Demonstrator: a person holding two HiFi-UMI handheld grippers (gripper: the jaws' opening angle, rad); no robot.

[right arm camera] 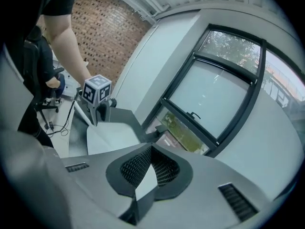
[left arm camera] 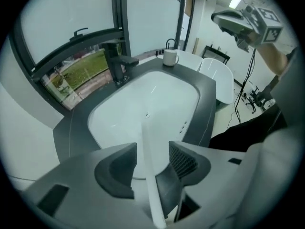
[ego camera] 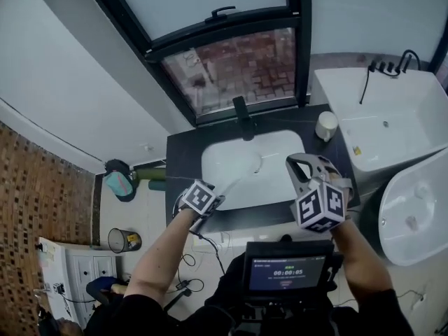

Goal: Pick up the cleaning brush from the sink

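Points the left gripper [left arm camera: 152,149] steeply down over the white sink [left arm camera: 162,94], jaws spread wide and pressing on nothing. Between those jaws, the slim white handle of the cleaning brush [left arm camera: 150,175]: running from beneath the gripper body up through the gap and out over the sink's bowl, nearer the mesh-faced pad on the right than the smooth dark one on the left, perhaps just touching the former, though impossible to say for certain. No clamp on the handle; merely straddled. Brush head not to be made out in any view. In the head view, only a faint pale line slanting from the left gripper toward the middle of the sink. Holds the right gripper [right arm camera: 150,149] higher and off to the right, above the sink's right edge and the dark countertop [left arm camera: 71,128], jaws closed tip to tip with nothing caught between them. Well apart from the brush, that one. Behind the sink, a black faucet [left arm camera: 119,66]; at the far right corner of the countertop, a white cup [left arm camera: 170,57]; beyond both, a dark-framed window [ego camera: 231,68].
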